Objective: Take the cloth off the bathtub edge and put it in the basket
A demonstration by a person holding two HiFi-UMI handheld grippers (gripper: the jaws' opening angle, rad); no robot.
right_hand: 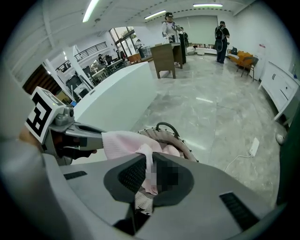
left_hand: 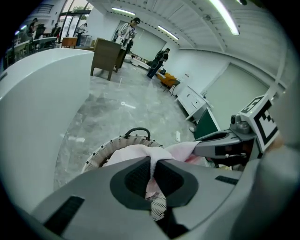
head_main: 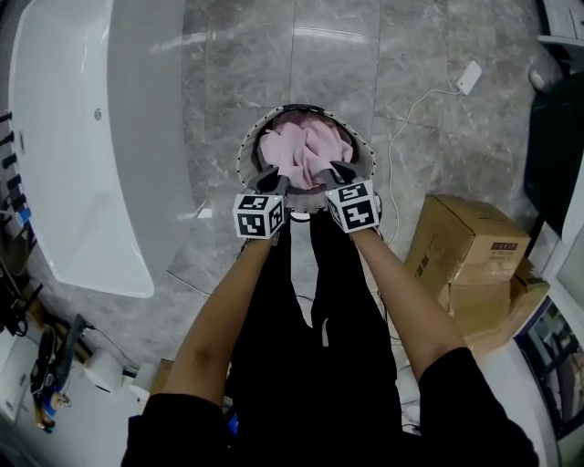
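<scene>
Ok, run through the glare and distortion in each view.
Head view: pale streaks glare off the grey marble floor above the round woven basket; glossy white bathtub bright, low detail. Left gripper view: fisheye, black corners, pink cloth sharp. Right gripper view: same fisheye, bright ceiling strip light.

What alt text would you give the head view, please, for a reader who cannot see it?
Seen from above, the left gripper and right gripper are both shut on a pink cloth at the mouth of a round basket. A white bathtub lies at left, cardboard boxes at right.
</scene>
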